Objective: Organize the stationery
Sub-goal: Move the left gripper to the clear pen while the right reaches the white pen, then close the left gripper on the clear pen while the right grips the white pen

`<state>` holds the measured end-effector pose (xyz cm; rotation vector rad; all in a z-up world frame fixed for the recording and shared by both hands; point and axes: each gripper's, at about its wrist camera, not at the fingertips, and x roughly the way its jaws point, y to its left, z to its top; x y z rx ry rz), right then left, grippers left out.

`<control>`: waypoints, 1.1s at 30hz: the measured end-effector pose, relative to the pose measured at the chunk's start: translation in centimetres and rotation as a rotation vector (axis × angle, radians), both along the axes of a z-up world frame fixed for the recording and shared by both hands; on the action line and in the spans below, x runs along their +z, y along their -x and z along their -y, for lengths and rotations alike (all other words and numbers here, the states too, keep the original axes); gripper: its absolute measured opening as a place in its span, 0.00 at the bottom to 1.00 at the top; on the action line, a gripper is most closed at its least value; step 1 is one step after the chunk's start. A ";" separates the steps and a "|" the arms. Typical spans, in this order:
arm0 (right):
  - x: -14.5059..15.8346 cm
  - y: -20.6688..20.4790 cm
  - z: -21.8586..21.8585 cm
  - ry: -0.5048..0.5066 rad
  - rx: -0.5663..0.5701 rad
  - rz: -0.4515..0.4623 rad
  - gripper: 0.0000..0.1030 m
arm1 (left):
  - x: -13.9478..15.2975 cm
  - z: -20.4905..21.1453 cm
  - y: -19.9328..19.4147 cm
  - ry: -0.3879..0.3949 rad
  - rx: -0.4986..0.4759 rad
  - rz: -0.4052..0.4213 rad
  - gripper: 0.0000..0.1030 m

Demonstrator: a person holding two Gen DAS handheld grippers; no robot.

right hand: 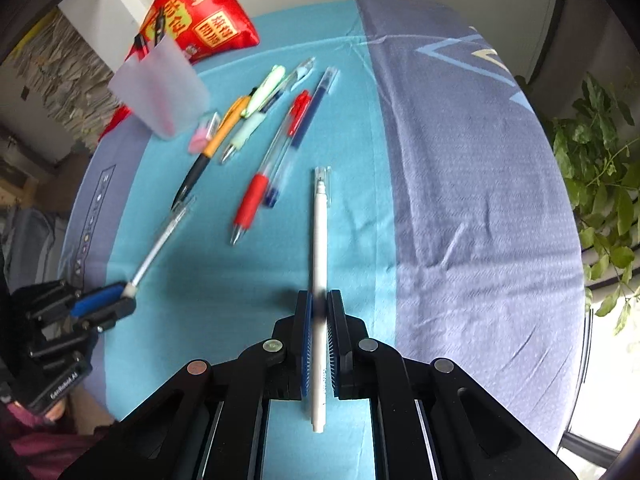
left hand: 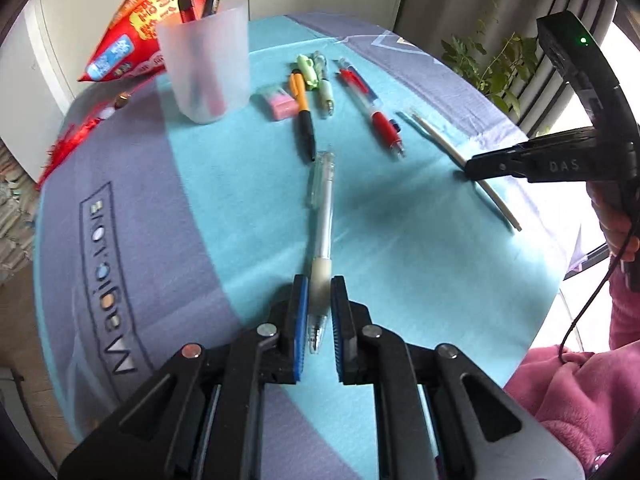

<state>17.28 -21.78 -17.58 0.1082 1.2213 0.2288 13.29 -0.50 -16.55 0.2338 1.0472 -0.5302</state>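
My left gripper (left hand: 319,292) is shut on the grip of a clear pen (left hand: 323,216) that lies on the blue cloth; it also shows in the right wrist view (right hand: 160,240). My right gripper (right hand: 319,308) is shut on a white pen (right hand: 319,240), seen in the left wrist view (left hand: 440,140) low over the cloth at the right. A frosted cup (left hand: 206,64) holding pens stands at the back left. Loose on the cloth lie an orange-black pen (left hand: 302,116), a green pen (left hand: 320,84), a red pen (left hand: 374,108) and a pink eraser (left hand: 278,102).
A red snack bag (left hand: 136,28) stands behind the cup. A red tassel (left hand: 68,140) lies at the table's left edge. A leafy plant (right hand: 600,176) is beyond the right edge. The person's pink sleeve (left hand: 576,392) is at the lower right.
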 end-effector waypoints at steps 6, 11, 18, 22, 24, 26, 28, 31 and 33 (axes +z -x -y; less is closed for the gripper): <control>0.4 -1.0 -0.4 0.042 -0.024 0.043 0.13 | 0.5 2.3 -1.7 0.002 0.014 0.075 0.46; 0.5 -3.4 -0.9 0.069 -0.031 0.057 0.18 | -0.1 4.5 -3.4 -0.042 -0.003 0.100 0.44; 0.1 -6.0 -2.0 0.115 -0.033 0.053 0.18 | -0.7 5.8 -5.3 -0.051 -0.012 0.070 0.40; 0.2 -6.7 -2.8 0.165 -0.013 0.062 0.16 | -0.6 6.1 -5.8 -0.033 -0.025 0.055 0.14; 0.2 -6.8 -3.2 0.171 -0.002 0.061 0.08 | -0.4 6.0 -5.7 -0.017 -0.028 0.040 0.12; 0.8 -6.4 -3.1 0.131 -0.006 0.073 0.08 | 0.4 5.4 -5.6 0.019 -0.016 0.044 0.12; 2.2 -5.7 -2.7 0.111 -0.024 0.119 0.08 | 1.5 4.7 -5.4 0.045 0.007 0.066 0.12; 4.9 -4.4 -2.1 0.092 -0.035 0.189 0.08 | 3.3 3.8 -5.2 0.082 0.032 0.100 0.12; 6.5 -3.6 -2.0 0.085 -0.033 0.232 0.08 | 4.5 3.2 -4.8 0.098 0.044 0.128 0.12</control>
